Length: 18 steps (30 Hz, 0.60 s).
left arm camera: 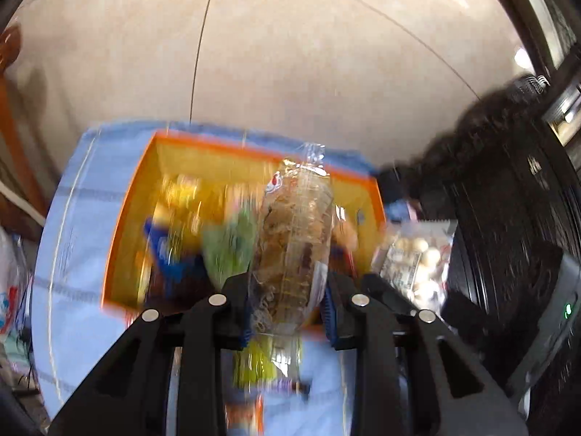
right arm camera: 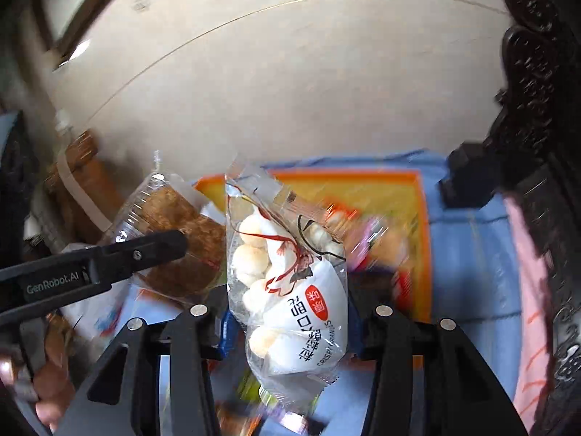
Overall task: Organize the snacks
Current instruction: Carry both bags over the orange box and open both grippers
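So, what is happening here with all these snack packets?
A person is sorting snacks with two tools. The left hand-held gripper holds a clear plastic packet of brown cake, and the right hand-held gripper holds a clear-and-white packet of round pale puffs. Both packets hang above an orange cardboard box that already contains several colourful snacks. The box stands on a light blue tablecloth. Neither packet is in the box yet.

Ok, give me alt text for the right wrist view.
The right gripper holds a clear packet of round white puffs above an orange box of snacks on a blue cloth. At left, the left gripper carries a clear-wrapped brown cake.
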Tool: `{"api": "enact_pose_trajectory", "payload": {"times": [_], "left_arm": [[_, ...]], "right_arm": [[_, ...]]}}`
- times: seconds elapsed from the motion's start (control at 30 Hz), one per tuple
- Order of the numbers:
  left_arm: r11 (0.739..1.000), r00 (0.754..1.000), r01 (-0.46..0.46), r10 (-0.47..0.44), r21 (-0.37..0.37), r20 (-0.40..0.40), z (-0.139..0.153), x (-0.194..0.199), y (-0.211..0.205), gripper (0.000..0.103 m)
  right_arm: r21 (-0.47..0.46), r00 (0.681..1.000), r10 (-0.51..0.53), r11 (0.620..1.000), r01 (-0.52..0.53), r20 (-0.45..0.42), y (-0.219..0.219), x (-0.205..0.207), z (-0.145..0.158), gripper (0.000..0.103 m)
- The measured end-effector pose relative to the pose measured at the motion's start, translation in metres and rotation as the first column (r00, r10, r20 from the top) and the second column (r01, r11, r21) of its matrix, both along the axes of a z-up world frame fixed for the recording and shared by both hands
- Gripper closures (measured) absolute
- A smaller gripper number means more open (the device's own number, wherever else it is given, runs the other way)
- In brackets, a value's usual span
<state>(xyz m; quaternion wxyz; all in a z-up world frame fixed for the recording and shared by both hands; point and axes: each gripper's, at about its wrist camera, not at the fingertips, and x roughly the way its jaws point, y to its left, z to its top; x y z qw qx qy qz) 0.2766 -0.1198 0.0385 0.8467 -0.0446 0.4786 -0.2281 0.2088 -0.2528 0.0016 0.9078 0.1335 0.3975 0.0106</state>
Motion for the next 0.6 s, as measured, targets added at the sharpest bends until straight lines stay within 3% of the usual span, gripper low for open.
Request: {"api": "enact_pose_trajectory", "payload": {"times": [0.03, 0.07, 0.1, 0.13, 0.2, 0.43, 0.6], "left_arm": [[0.998, 0.999, -0.036, 0.035, 0.044, 0.032, -0.003, 0.007, -0.004, 0.064], [0.985, 0.993, -0.104, 0.095, 0.139, 0.072, -0.008, 0.014, -0.008, 0.034], [0.967, 0.987, -0.147, 0.128, 0.207, 0.099, -0.011, 0.016, -0.008, 0.012], [0.960, 0.982, -0.163, 0.136, 0.227, 0.130, -0.013, 0.014, -0.006, 0.011], [0.962, 0.980, -0.155, 0.120, 0.227, 0.162, -0.017, 0.006, 0.000, 0.011], [0.959, 0.990, -0.133, 0.119, 0.251, 0.071, -0.052, -0.034, 0.031, 0.011], [0.952, 0.994, -0.106, 0.096, 0.287, 0.050, -0.065, -0.073, 0.041, 0.011]], "right_arm": [[-0.014, 0.999, -0.048, 0.999, 0.048, 0.011, -0.005, 0.009, -0.003, 0.028], [-0.072, 0.993, -0.115, 0.991, 0.116, 0.018, -0.007, 0.012, -0.005, 0.009], [-0.155, 0.981, -0.190, 0.969, 0.193, 0.033, -0.009, 0.010, -0.008, 0.005], [-0.171, 0.981, -0.190, 0.966, 0.196, 0.048, -0.008, 0.008, -0.010, 0.004], [-0.120, 0.994, -0.104, 0.987, 0.107, 0.036, -0.008, -0.003, -0.021, 0.005], [-0.110, 0.998, -0.056, 0.992, 0.054, -0.014, 0.000, -0.050, -0.053, 0.005], [-0.084, 0.996, -0.048, 0.996, 0.042, -0.073, 0.007, -0.086, -0.072, 0.005]]}}
